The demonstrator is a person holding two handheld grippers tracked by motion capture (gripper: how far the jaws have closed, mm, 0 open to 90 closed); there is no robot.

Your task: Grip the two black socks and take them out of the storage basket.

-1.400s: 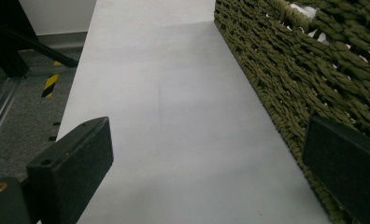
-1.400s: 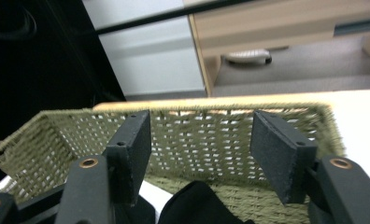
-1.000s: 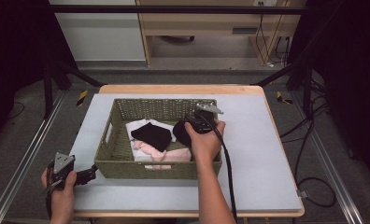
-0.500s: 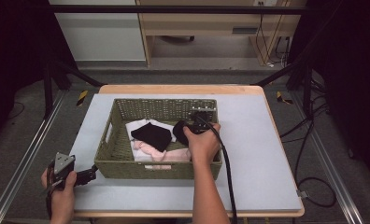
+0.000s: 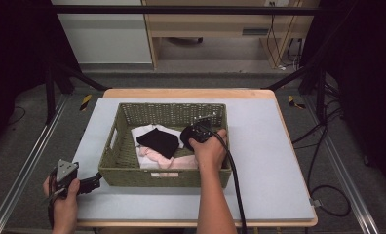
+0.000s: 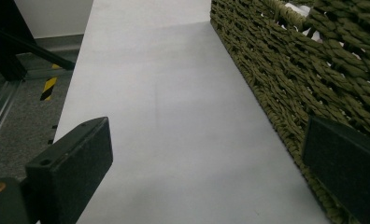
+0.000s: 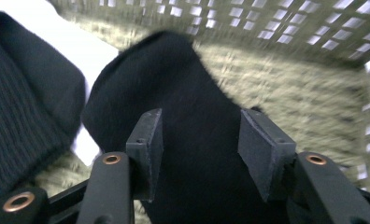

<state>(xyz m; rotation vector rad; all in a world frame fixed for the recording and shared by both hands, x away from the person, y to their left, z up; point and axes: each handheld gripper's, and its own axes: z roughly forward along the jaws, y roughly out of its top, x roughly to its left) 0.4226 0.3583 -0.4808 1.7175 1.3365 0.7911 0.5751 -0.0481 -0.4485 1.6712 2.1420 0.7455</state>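
**Basket of clothes, right gripper down inside it**

Centrally on the table (image 5: 279,146) stands a woven green basket (image 5: 132,168), its far wall close to the table's far edge. Inside lie folded clothes: a black cloth (image 5: 158,142) on top, a white cloth (image 5: 143,130) showing behind it toward the far-left corner, and a pink cloth (image 5: 154,157) beneath, reaching toward the near wall.

The right gripper (image 7: 199,140) is down in the basket's right half, near the right wall. Its jaws have just been opening and stand partly spread, with a dark sock (image 7: 174,88) lying between them; the pads sit on either side of it without pressing. That sock rests on the basket floor, beside the black cloth and the white one.

The left gripper (image 6: 211,172) is at the table's near-left corner, just outside the basket's left wall, jaws spread wide over bare table with nothing between them.
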